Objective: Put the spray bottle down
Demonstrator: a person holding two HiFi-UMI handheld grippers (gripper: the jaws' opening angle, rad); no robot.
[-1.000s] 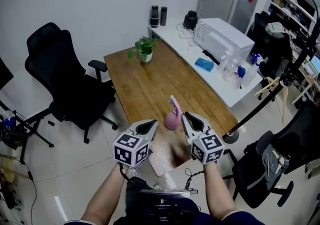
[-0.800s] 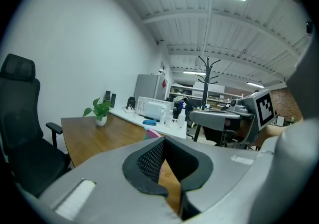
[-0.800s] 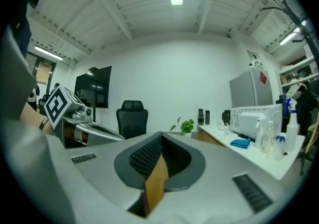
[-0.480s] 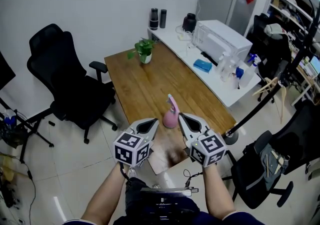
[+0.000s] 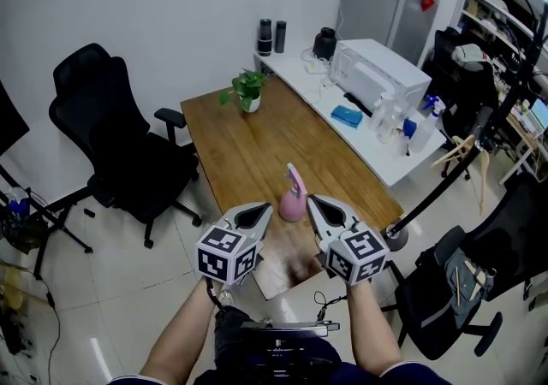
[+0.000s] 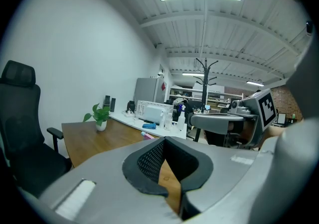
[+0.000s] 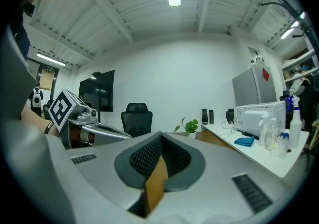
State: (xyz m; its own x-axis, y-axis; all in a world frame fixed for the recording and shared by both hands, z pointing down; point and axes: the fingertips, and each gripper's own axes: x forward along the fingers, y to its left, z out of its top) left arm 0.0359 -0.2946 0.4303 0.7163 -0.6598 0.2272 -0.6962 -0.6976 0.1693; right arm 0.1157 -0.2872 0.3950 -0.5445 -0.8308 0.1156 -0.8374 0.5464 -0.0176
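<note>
A pink spray bottle (image 5: pixel 294 198) stands upright on the wooden table (image 5: pixel 248 139), near its front end. It sits just ahead of both grippers and between them, apart from each. My left gripper (image 5: pixel 260 211) is shut and empty, to the bottle's lower left. My right gripper (image 5: pixel 312 202) is shut and empty too, close by the bottle's right side. In the left gripper view the shut jaws (image 6: pixel 166 142) hide all but the bottle's pink top (image 6: pixel 148 137), and the right gripper (image 6: pixel 224 121) shows at the right. The right gripper view (image 7: pixel 160 137) shows no bottle.
A potted plant (image 5: pixel 248 88) stands at the table's far end. A white counter (image 5: pixel 377 131) along the right carries a white appliance (image 5: pixel 381 71), a blue cloth (image 5: pixel 347 115) and bottles. A black office chair (image 5: pixel 111 135) is left of the table, another (image 5: pixel 454 281) at the right.
The right gripper's jaws have closed from slightly apart and it has lifted a little. The bottle stays standing on the table. The left gripper has hardly moved.
</note>
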